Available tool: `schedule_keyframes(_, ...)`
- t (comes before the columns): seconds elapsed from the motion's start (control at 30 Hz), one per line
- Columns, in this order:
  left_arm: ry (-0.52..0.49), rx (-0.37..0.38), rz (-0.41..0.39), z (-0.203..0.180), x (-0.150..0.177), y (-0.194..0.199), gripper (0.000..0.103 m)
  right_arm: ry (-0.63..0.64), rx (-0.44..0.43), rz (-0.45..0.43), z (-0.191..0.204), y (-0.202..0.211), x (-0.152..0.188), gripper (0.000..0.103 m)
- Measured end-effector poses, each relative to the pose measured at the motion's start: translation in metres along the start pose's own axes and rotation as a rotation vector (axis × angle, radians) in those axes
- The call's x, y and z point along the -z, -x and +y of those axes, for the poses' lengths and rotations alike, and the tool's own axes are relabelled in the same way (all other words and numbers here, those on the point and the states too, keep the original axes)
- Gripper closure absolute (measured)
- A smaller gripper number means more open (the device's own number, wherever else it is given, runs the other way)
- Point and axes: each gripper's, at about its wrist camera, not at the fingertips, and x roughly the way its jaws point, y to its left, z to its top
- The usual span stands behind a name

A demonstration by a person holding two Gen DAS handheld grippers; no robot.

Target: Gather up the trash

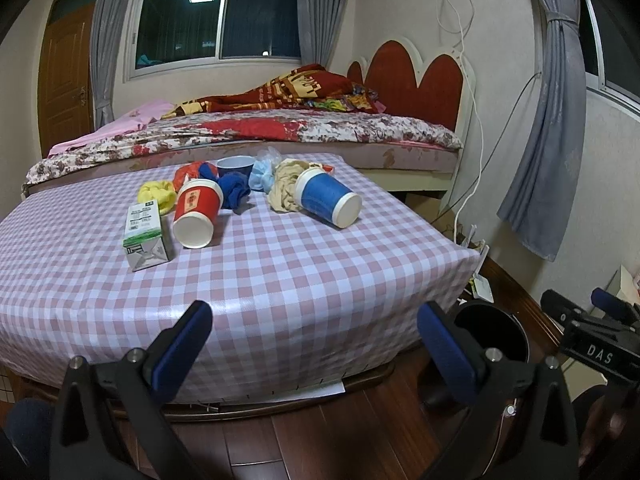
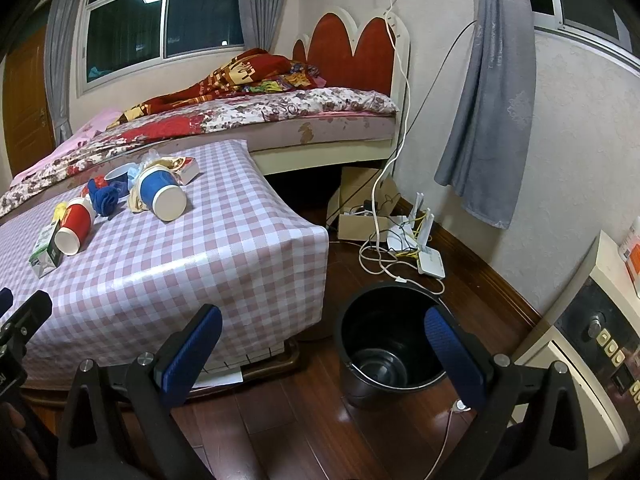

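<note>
Checked tablecloth (image 1: 280, 280) holds the litter at its far side: red paper cup (image 1: 197, 213), blue paper cup (image 1: 326, 199), milk carton (image 1: 145, 237). Both my left gripper (image 1: 316, 344) and right gripper (image 2: 324, 354) gape empty. I'd pinch the blue cup across its body, then carry it right to the near black bin (image 2: 386, 344).

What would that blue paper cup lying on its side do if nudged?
The blue cup lies on its side on the smooth checked tablecloth, so it would probably roll in a curve. It looks like empty paper: likely light and easily crushed.
</note>
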Motion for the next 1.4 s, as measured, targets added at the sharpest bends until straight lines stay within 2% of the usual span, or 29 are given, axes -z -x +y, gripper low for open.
schedule_keyframes(1.4,0.001,-0.001,0.004,-0.0015,0.0041,0.0002,0.001,0.004,0.001,-0.01,-0.0006,0.0026,-0.0036,0.001)
